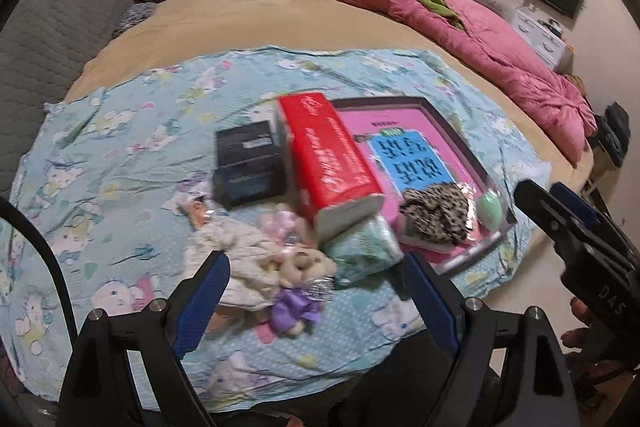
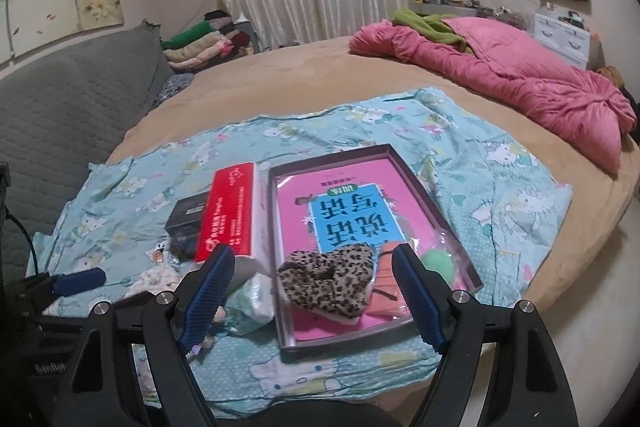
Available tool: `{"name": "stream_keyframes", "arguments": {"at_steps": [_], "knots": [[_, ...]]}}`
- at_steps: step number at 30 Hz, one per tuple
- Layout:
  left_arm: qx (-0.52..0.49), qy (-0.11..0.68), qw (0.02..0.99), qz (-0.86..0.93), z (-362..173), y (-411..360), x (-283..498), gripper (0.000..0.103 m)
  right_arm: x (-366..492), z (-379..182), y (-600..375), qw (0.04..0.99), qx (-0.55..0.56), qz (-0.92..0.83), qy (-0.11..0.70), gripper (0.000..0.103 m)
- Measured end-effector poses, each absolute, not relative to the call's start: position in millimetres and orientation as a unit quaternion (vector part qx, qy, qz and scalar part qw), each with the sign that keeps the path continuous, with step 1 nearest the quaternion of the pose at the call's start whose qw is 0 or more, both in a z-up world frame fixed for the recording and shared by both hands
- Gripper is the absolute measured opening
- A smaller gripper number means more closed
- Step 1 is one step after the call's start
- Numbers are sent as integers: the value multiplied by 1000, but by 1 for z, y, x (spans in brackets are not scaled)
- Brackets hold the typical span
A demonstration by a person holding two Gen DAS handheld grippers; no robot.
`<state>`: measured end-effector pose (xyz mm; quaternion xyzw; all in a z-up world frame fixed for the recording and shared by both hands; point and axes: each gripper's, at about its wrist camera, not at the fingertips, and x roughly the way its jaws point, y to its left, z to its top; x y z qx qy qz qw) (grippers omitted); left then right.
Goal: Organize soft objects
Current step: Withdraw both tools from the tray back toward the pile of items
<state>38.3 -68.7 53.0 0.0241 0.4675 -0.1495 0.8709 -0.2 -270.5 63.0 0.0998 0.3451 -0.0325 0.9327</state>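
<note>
A shallow dark box (image 2: 276, 211) with a pink printed bottom lies on a blue cartoon-print cloth (image 2: 500, 179). In it sit a leopard-print scrunchie (image 2: 332, 279) and a green sponge ball (image 2: 438, 263). My right gripper (image 2: 312, 291) is open and empty, its fingers either side of the scrunchie, above it. My left gripper (image 1: 316, 291) is open and empty over a small plush bear in purple (image 1: 296, 287) and a cream cloth doll (image 1: 236, 251). A mint tissue pack (image 1: 364, 243) lies beside them.
A red tissue box (image 1: 324, 155) and a black box (image 1: 248, 163) lie left of the dark box (image 1: 460, 131). A pink quilt (image 2: 520, 75) lies at the bed's far right. A grey sofa (image 2: 60, 107) stands left. The right gripper's body (image 1: 580, 235) shows at right.
</note>
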Motion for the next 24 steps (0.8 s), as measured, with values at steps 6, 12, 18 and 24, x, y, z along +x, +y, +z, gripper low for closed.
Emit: {"name": "stream_keyframes", "arguments": {"at_steps": [6, 12, 18, 24], "knots": [[13, 460, 880, -122, 64, -41, 40, 88, -2, 73, -256, 936, 90, -18, 340, 82], [0, 458, 883, -102, 70, -16, 39, 88, -4, 82, -241, 939, 76, -3, 336, 82], [-17, 456, 886, -80, 73, 10, 41, 88, -5, 83, -228, 938, 65, 11, 340, 82], [-59, 466, 881, -55, 63, 44, 46, 88, -3, 77, -211, 935, 56, 30, 349, 82]]}}
